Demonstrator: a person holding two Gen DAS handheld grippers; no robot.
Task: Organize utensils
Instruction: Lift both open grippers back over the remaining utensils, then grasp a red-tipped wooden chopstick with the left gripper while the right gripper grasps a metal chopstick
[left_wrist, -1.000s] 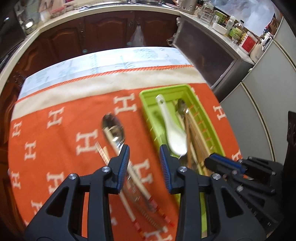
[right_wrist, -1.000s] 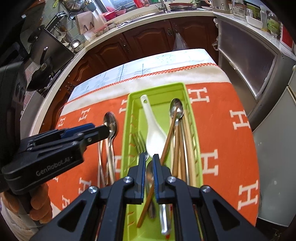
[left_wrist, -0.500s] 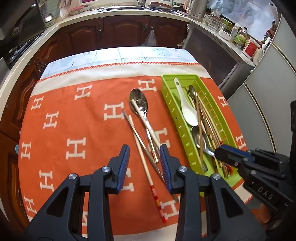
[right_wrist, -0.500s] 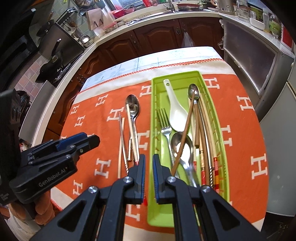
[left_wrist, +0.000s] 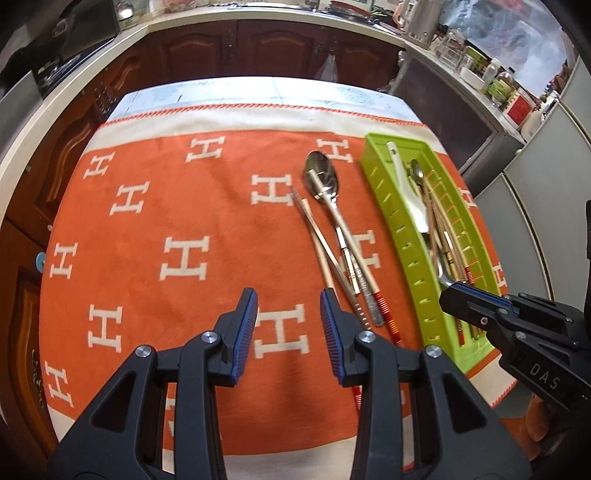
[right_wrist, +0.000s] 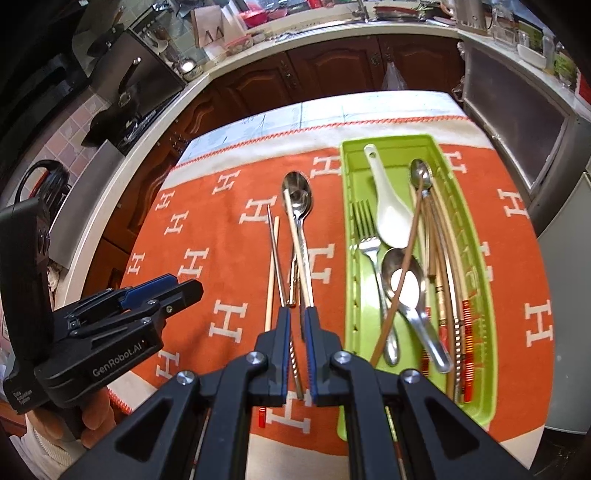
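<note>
A green utensil tray (right_wrist: 476, 236) (left_wrist: 391, 206) lies on the right of the orange cloth. It holds a white soup spoon (right_wrist: 389, 210), a fork (right_wrist: 369, 240), metal spoons and several chopsticks. Left of the tray a metal spoon (right_wrist: 297, 195) (left_wrist: 321, 177) and loose chopsticks (right_wrist: 273, 258) (left_wrist: 325, 251) lie crossed on the cloth. My left gripper (left_wrist: 288, 306) is open and empty, above the cloth, left of the loose utensils' near ends. My right gripper (right_wrist: 297, 317) is nearly shut with a narrow gap, empty, above the loose utensils' handles.
The orange cloth with white H marks (left_wrist: 166, 229) covers the table, with a white border at the far edge. Dark wooden cabinets (left_wrist: 229, 48) and a counter stand behind. A grey appliance (right_wrist: 517, 122) stands to the right of the table.
Both grippers have drawn back and up from the table. The left one has moved left, away from the tray. The right one has moved from over the tray to over the loose utensils.
</note>
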